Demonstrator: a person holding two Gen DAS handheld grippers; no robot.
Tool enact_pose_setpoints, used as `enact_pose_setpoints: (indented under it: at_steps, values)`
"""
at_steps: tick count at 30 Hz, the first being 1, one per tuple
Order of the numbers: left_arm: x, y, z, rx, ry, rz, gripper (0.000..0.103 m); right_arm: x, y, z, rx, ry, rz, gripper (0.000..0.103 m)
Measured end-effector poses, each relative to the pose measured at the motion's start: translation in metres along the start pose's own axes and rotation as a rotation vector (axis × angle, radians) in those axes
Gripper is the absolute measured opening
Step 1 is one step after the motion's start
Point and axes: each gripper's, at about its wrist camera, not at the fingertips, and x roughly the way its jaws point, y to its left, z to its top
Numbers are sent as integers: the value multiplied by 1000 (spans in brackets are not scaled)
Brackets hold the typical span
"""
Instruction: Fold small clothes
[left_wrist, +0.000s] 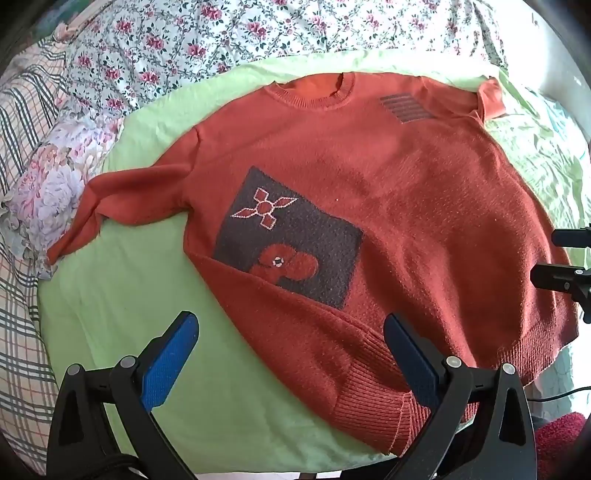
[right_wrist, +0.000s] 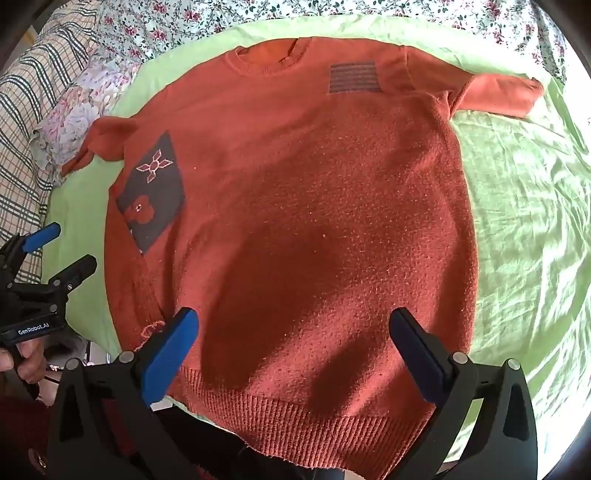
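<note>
An orange knit sweater (left_wrist: 406, 192) lies flat, front up, on a light green sheet (left_wrist: 122, 295), collar at the far side. It has a dark patch with a flower motif (left_wrist: 288, 236) and a striped patch near the shoulder. It fills the right wrist view (right_wrist: 295, 221). My left gripper (left_wrist: 291, 354) is open over the sweater's near left hem corner, holding nothing. My right gripper (right_wrist: 291, 354) is open above the middle of the ribbed hem (right_wrist: 314, 424), empty. The left gripper also shows in the right wrist view (right_wrist: 59, 251). The right gripper shows at the left wrist view's right edge (left_wrist: 565, 258).
Floral bedding (left_wrist: 221, 33) lies beyond the green sheet. A plaid cover (left_wrist: 22, 258) and a flowered pillow (left_wrist: 55, 184) lie at the left. One sleeve (left_wrist: 122, 199) spreads left, the other (right_wrist: 498, 92) spreads right. The bed's near edge runs just under the hem.
</note>
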Motion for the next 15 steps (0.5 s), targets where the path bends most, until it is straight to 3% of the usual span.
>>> enact_pose_setpoints:
  at_steps: [15]
  values:
    - [4, 4, -5, 6, -3, -1, 101, 3, 4, 3, 1, -3, 6, 103]
